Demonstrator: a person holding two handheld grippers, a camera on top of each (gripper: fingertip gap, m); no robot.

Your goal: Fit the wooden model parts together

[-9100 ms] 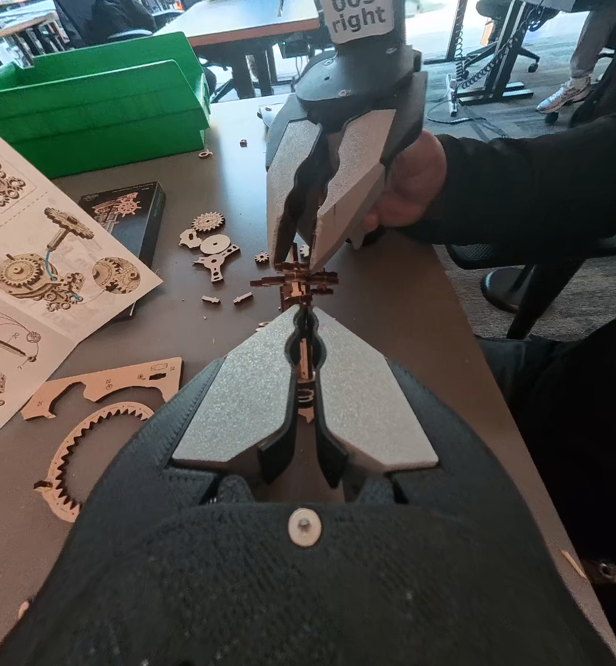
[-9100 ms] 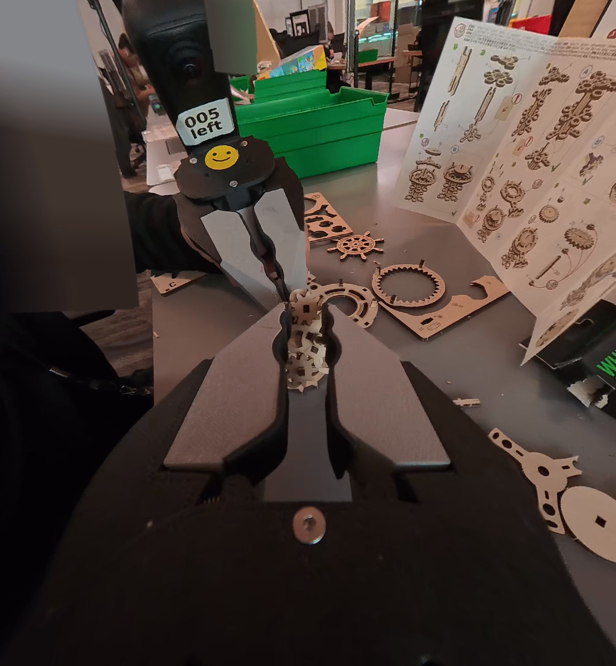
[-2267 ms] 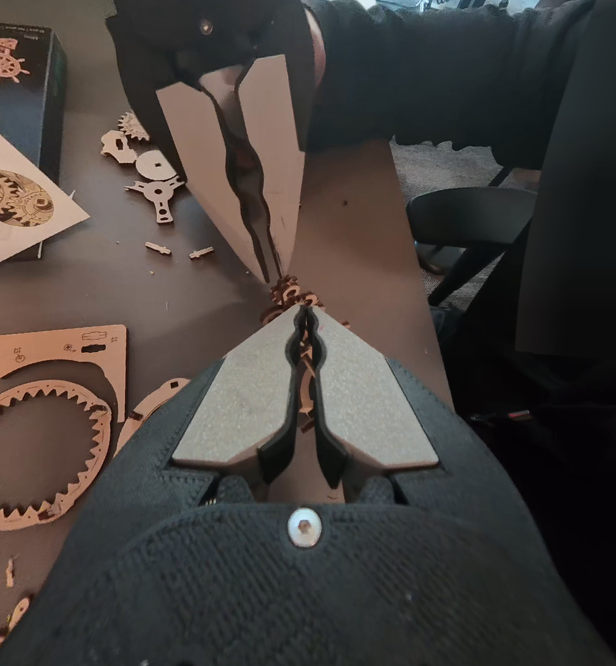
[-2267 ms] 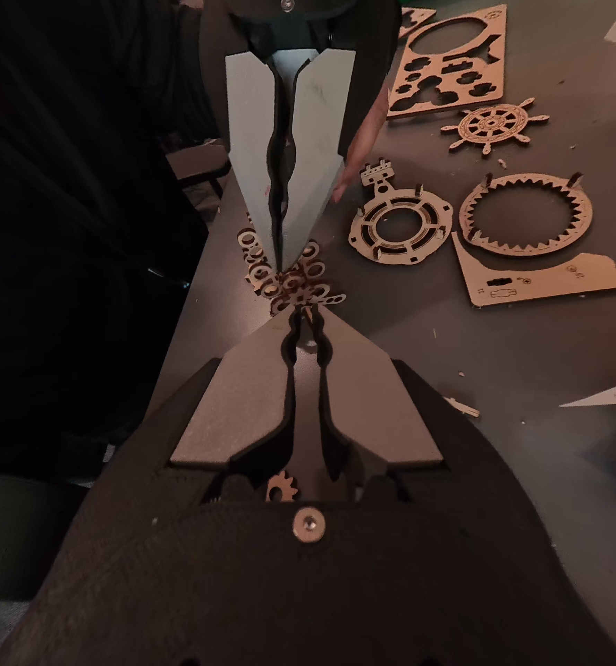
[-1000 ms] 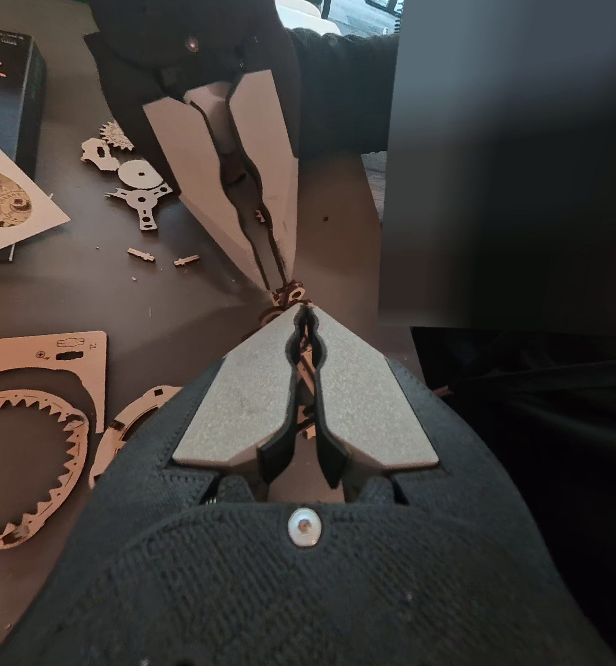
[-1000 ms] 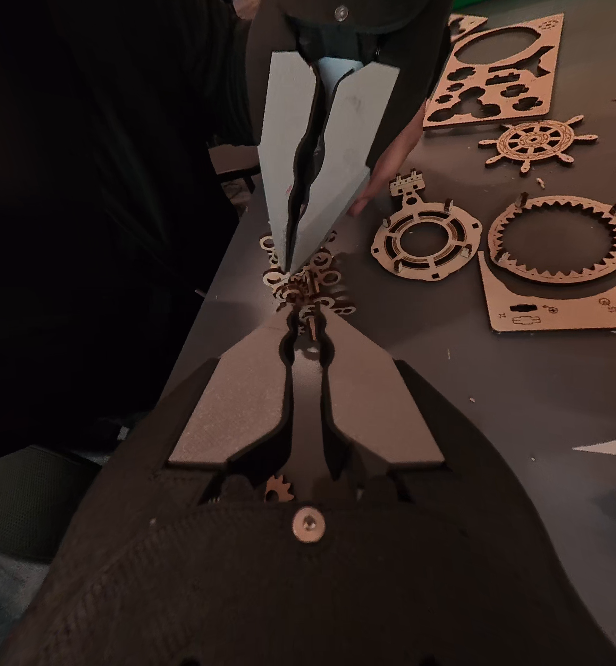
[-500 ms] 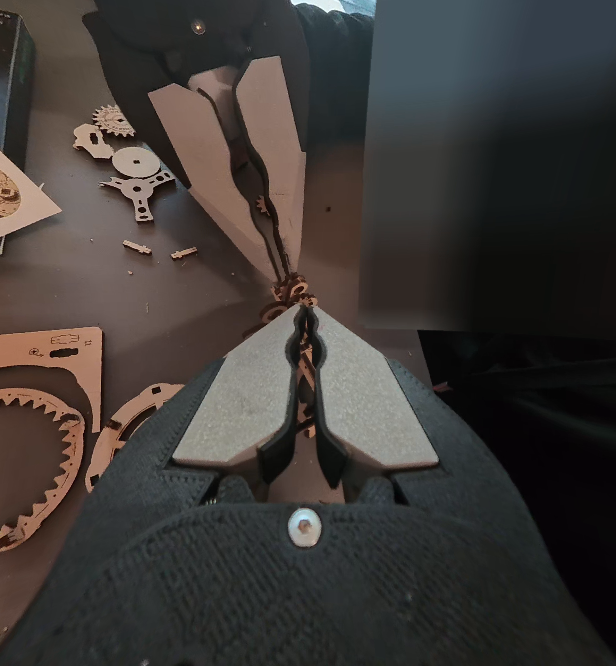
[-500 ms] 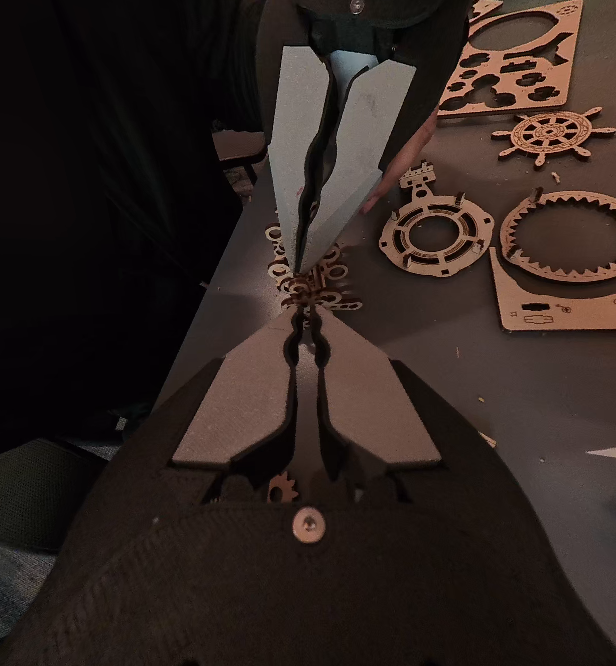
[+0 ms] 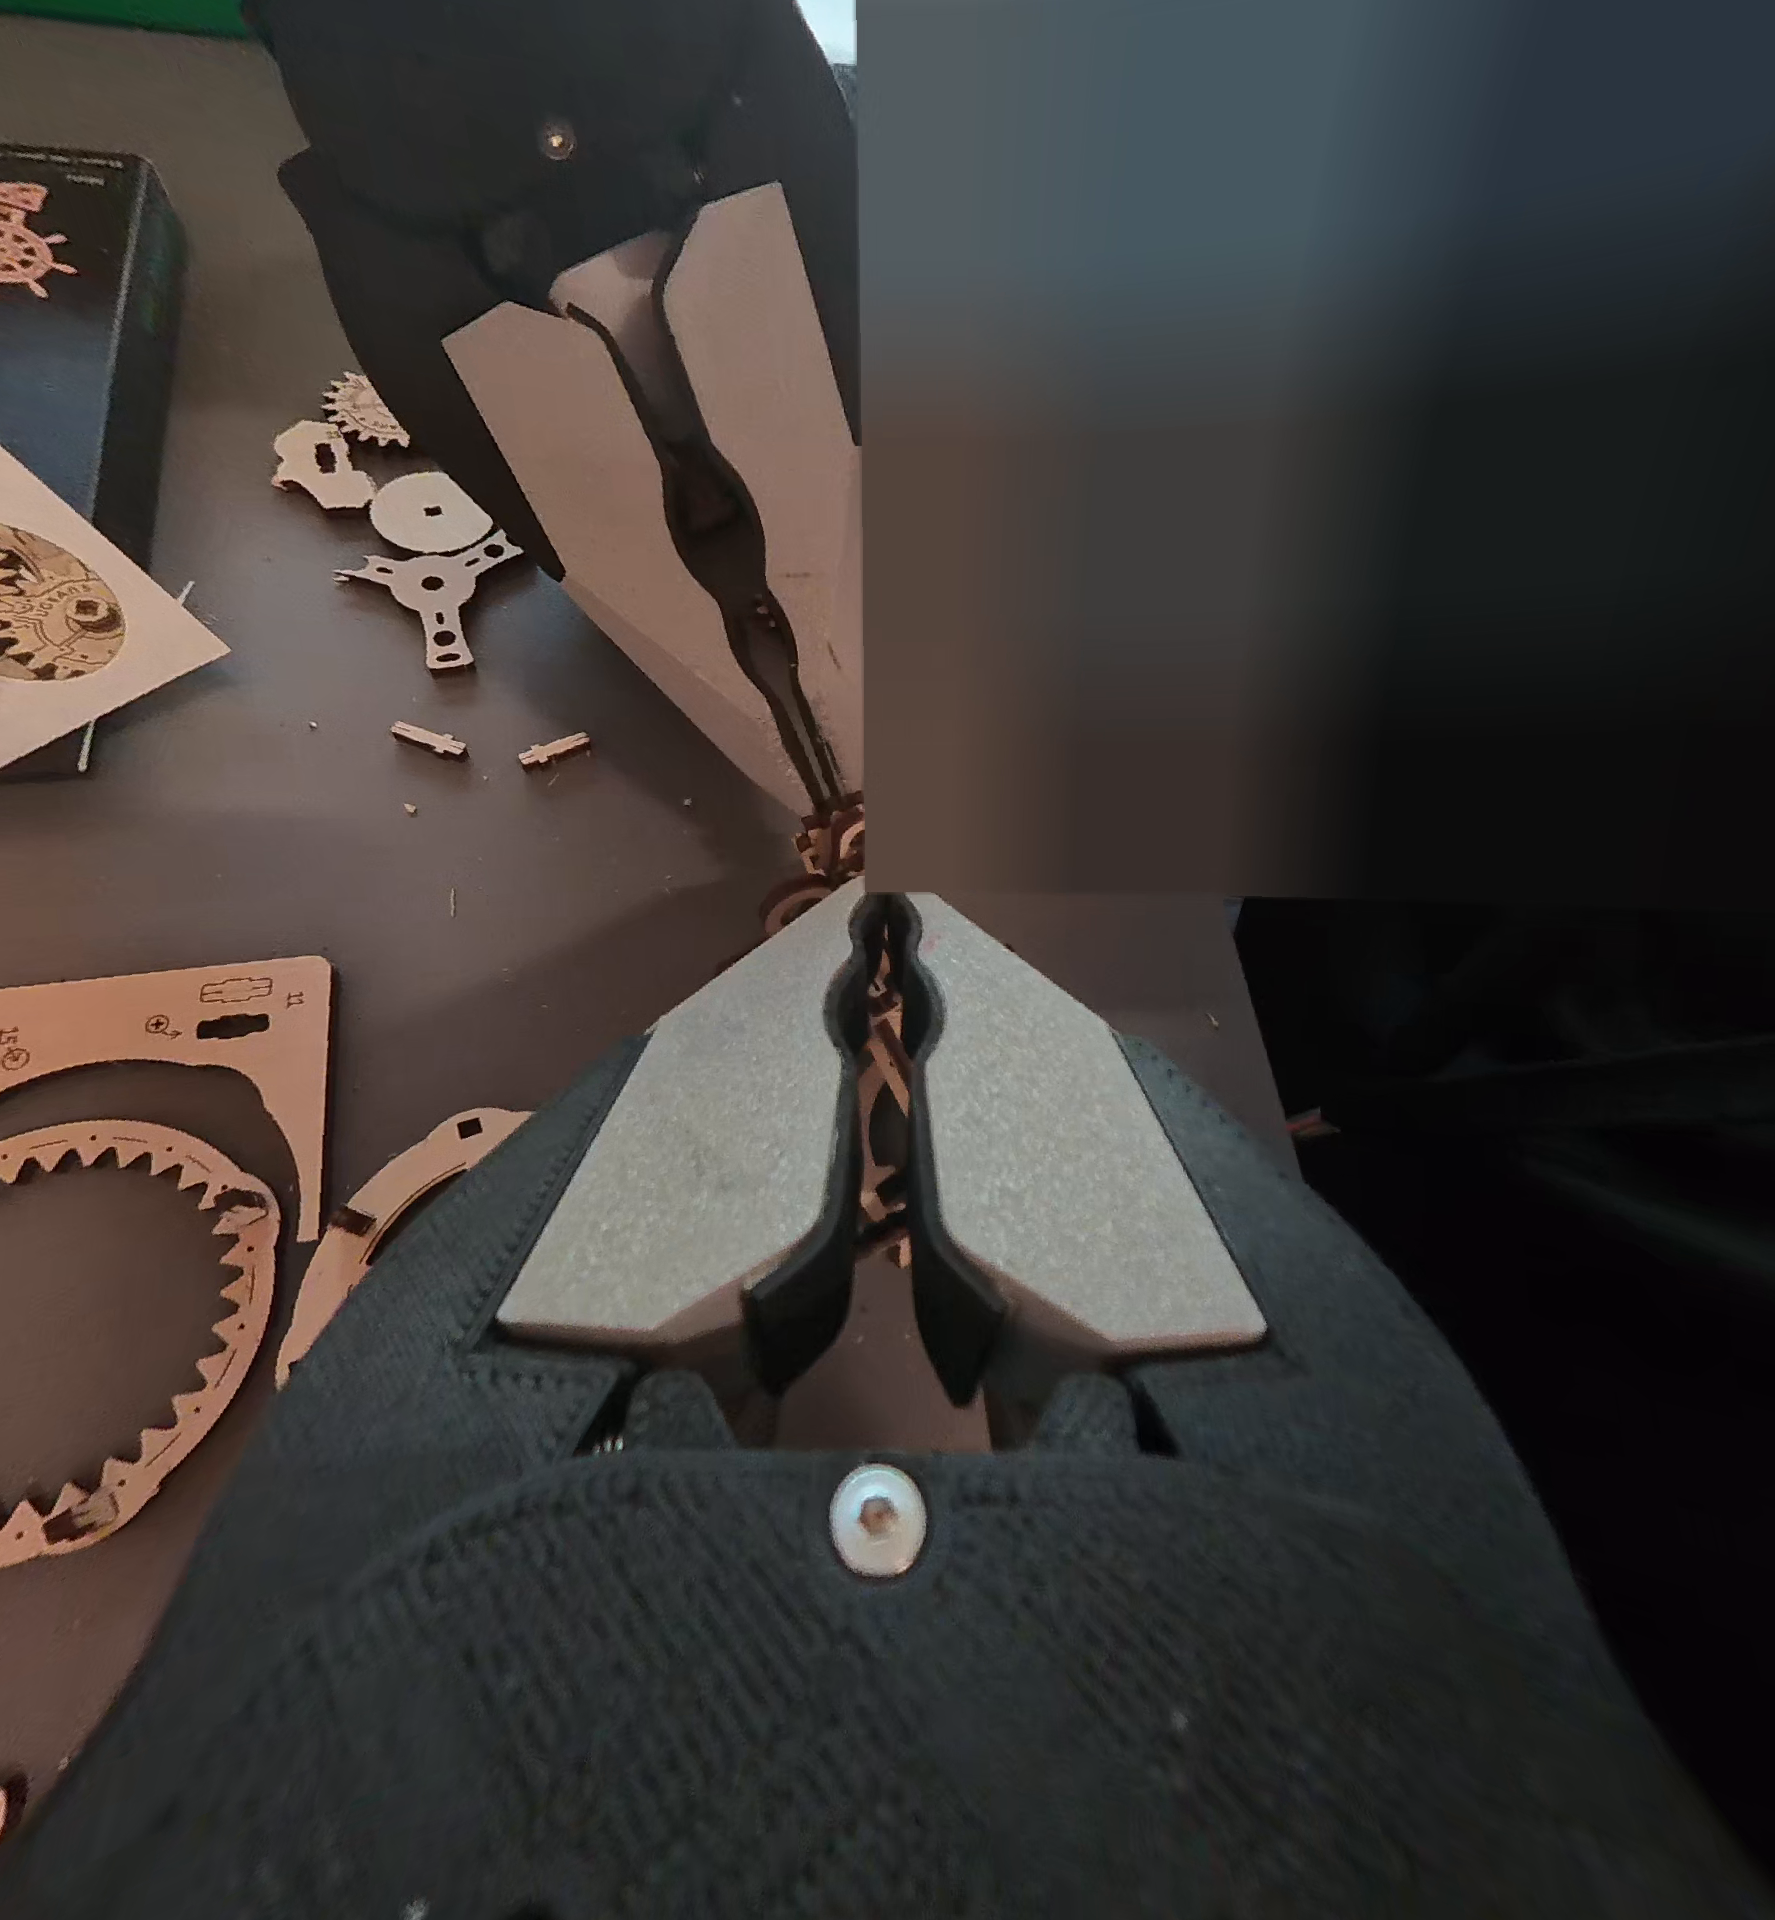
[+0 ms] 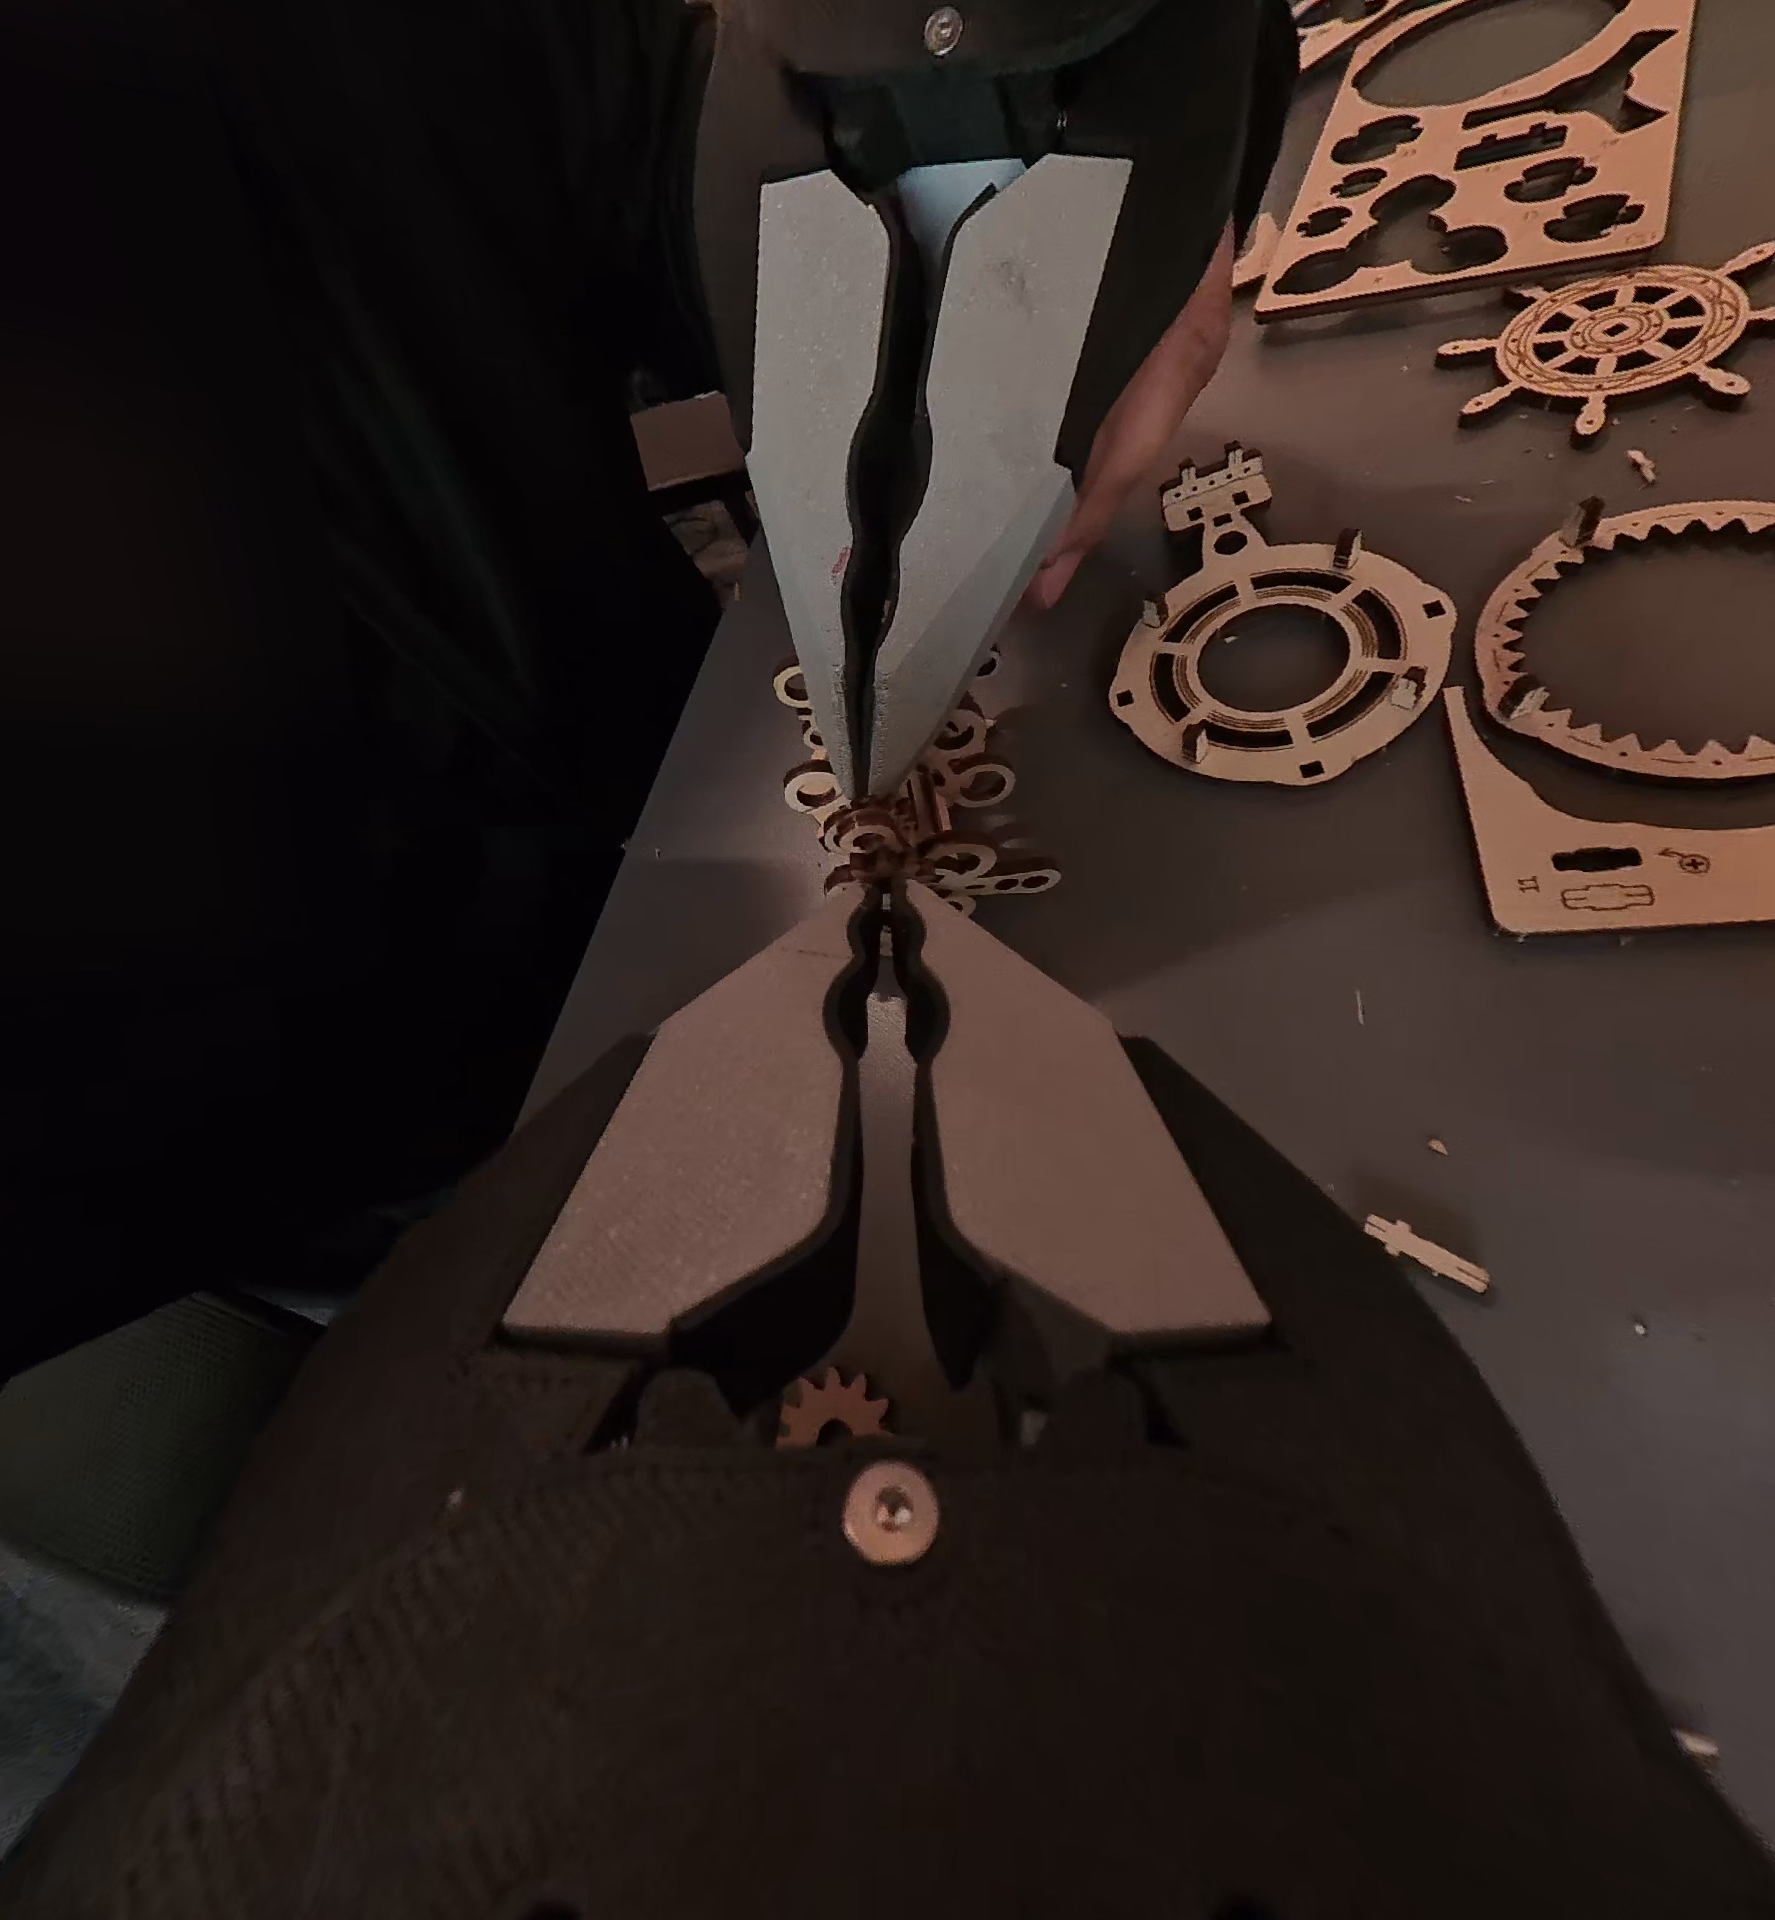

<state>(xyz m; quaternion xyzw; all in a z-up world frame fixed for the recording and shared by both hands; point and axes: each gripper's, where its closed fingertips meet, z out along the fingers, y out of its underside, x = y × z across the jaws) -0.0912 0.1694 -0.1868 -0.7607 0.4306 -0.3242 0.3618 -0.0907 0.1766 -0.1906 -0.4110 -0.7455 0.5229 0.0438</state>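
Pinching the same small looped wooden assembly [image 10: 888,831] tip to tip, left claw [image 9: 885,914] and right claw [image 10: 885,902] are closed on it. Judging by this, pressing the joint home comes next, just beside the ring frame [image 10: 1278,665] on the table [image 10: 1278,1091].

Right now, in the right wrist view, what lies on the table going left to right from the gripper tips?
Looped wooden assembly → round slotted frame → toothed ring.
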